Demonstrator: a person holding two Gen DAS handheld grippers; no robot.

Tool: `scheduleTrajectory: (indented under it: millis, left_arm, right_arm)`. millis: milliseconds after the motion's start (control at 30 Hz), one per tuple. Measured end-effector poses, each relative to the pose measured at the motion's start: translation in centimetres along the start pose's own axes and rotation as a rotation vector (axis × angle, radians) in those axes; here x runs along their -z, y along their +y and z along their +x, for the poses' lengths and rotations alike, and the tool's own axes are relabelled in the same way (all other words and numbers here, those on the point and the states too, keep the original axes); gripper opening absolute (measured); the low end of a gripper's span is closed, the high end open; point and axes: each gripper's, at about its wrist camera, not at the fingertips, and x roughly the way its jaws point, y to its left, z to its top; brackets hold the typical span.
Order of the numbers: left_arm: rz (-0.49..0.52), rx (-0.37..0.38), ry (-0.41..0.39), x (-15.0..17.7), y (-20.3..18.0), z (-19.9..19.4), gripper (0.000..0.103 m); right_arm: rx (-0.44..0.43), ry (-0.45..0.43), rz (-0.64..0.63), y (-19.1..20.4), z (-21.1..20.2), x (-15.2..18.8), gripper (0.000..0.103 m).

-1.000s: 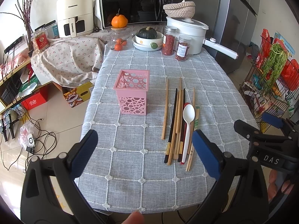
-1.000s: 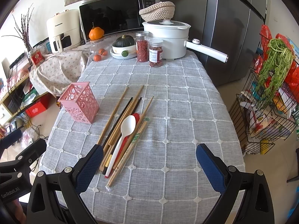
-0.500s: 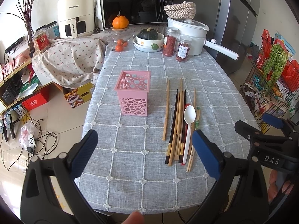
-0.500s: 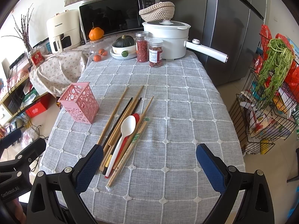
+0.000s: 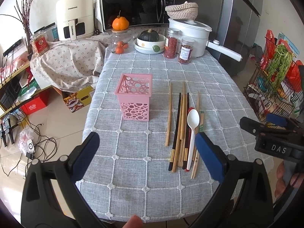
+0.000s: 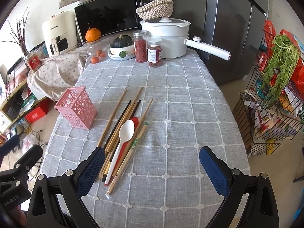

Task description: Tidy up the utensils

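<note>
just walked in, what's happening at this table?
A person holds a two-finger gripper in each hand over a table with a grey checked tablecloth. Both the left gripper and right gripper are open and hold nothing. A pile of wooden and black chopsticks, with a white plastic spoon and a red spoon, lies loose beside the empty pink perforated plastic holder. Nothing sorted yet.

Black gripper (image 5: 146, 144) frames, blue mesh-textured pads (image 6: 91, 168), silver screws, seemingly "DAS" lettering.

Ahead: grey-clothed table (image 5: 155, 171), microwave (image 5: 136, 5) & fridge (image 6: 233, 28) behind; wire rack (image 6: 266, 117) right, tiled floor (image 5: 51, 133) left, daylit.
</note>
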Motion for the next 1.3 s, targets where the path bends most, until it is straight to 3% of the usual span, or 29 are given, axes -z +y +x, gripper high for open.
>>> scheduleTrajectory:
  millis: [67, 200, 367, 433, 500, 600, 867, 1067, 1300]
  left_arm:
    - [-0.011, 0.042, 0.034, -0.6, 0.1, 0.1, 0.100]
    - [0.064, 0.043, 0.037, -2.1, -1.1, 0.1, 0.099]
    - [0.123, 0.097, 0.128, -4.8, -2.7, 2.4, 0.085]
    - [0.149, 0.124, 0.168, -5.9, -3.7, 3.7, 0.081]
    - [0.158, 0.153, 0.207, -7.0, -4.8, 5.2, 0.075]
    - [0.182, 0.165, 0.258, -8.6, -6.6, 7.7, 0.062]
    - [0.195, 0.086, 0.406, -11.1, -8.5, 17.6, 0.028]
    - [0.184, 0.009, 0.488, -10.6, -8.5, 23.3, 0.022]
    - [0.150, -0.046, 0.509, -10.0, -7.8, 25.4, 0.018]
  right_arm:
    - [-0.001, 0.018, 0.015, -0.4, 0.5, -0.5, 0.100]
    - [-0.004, 0.060, 0.014, -1.1, 1.7, -2.0, 0.100]
    - [-0.039, 0.115, 0.051, -2.3, 4.1, -3.5, 0.099]
    - [-0.080, 0.163, 0.072, -2.8, 5.5, -3.8, 0.095]
    - [-0.108, 0.200, 0.093, -3.3, 6.6, -4.0, 0.083]
    - [-0.118, 0.237, 0.129, -4.3, 8.4, -4.3, 0.076]
    - [-0.151, 0.270, 0.245, -7.7, 11.2, -4.9, 0.071]
    - [-0.159, 0.267, 0.247, -8.3, 12.3, -5.2, 0.070]
    - [-0.147, 0.254, 0.216, -7.9, 12.1, -5.1, 0.070]
